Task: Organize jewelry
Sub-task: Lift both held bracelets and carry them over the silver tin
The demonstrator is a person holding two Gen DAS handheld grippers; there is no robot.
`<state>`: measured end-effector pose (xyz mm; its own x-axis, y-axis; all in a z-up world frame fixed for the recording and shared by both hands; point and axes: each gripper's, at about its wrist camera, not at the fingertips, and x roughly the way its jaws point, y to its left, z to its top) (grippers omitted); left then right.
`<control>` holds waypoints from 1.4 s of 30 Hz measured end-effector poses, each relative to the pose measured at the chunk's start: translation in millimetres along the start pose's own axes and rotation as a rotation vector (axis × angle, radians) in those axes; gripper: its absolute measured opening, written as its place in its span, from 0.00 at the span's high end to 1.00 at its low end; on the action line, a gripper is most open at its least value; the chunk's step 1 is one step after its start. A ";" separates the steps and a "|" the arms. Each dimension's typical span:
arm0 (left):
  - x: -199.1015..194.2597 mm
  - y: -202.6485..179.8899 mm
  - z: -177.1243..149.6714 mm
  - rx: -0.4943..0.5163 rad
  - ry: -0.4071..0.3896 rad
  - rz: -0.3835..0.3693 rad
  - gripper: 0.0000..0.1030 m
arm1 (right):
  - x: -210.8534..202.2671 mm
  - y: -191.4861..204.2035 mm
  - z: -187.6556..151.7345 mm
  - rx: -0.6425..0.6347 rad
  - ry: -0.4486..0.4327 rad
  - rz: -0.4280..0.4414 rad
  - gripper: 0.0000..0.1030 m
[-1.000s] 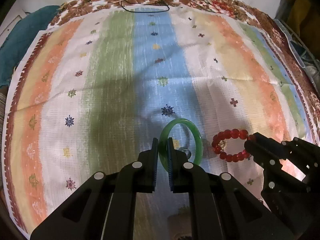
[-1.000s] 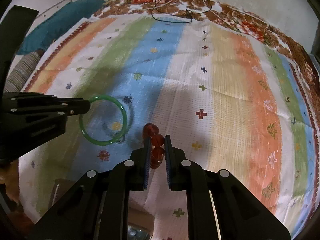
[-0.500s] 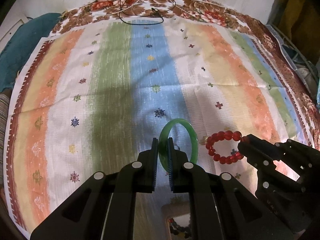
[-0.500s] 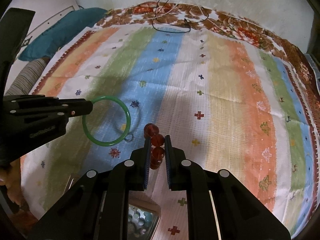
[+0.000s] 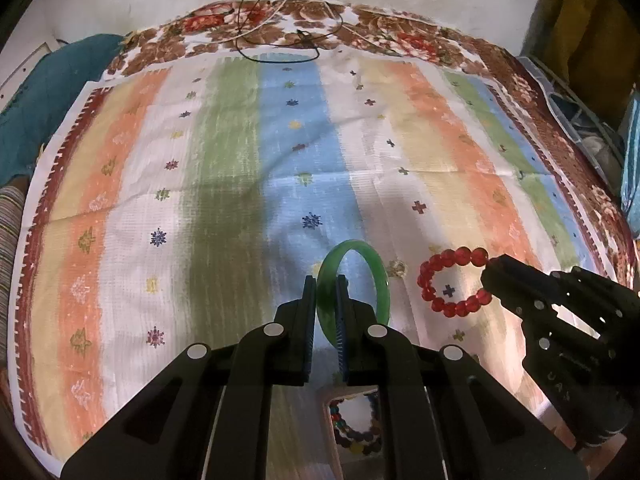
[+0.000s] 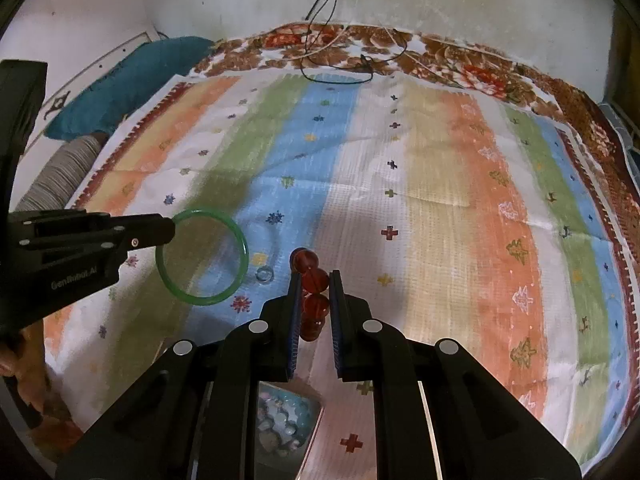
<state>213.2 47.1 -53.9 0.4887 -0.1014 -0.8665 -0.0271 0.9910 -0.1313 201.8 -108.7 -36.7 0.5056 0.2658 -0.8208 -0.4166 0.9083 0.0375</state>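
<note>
My left gripper (image 5: 325, 284) is shut on a green bangle (image 5: 380, 276) and holds it above the striped cloth; the bangle also shows in the right wrist view (image 6: 240, 244). My right gripper (image 6: 315, 280) is shut on a red bead bracelet (image 6: 312, 276), which also shows in the left wrist view (image 5: 452, 308) hanging from the right gripper's tips. A small clear ring (image 6: 264, 275) lies on the cloth between the two. A jewelry box (image 5: 354, 428) with beaded pieces sits below the grippers; it also shows in the right wrist view (image 6: 280, 424).
The striped cloth (image 5: 240, 160) covers a bed with a floral border. Black and white cords (image 5: 276, 36) lie at the far edge. A teal pillow (image 6: 128, 84) is at the far left. Clutter (image 5: 580, 128) lies at the right edge.
Both grippers have lifted and drawn back with their pieces. The cloth looks farther away, and the jewelry box has come into view below the fingers.
</note>
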 end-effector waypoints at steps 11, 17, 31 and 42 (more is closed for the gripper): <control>-20.7 -14.2 -11.0 0.029 -0.038 -0.016 0.92 | -16.6 2.2 -7.8 -0.005 -0.032 -0.007 0.86; -29.0 -19.4 -19.0 0.037 -0.048 -0.029 0.92 | -26.3 4.8 -12.8 -0.010 -0.050 -0.005 0.86; -50.0 -29.1 -35.7 0.058 -0.079 -0.051 0.92 | -49.4 10.1 -25.8 -0.020 -0.087 0.012 0.86; -62.8 -32.5 -52.0 0.067 -0.092 -0.060 0.91 | -61.3 13.1 -39.6 -0.030 -0.097 0.022 0.86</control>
<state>138.0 16.7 -20.2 0.5656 -0.1550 -0.8100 0.0615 0.9874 -0.1460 135.5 -125.9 -8.5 0.5660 0.3173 -0.7609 -0.4505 0.8920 0.0368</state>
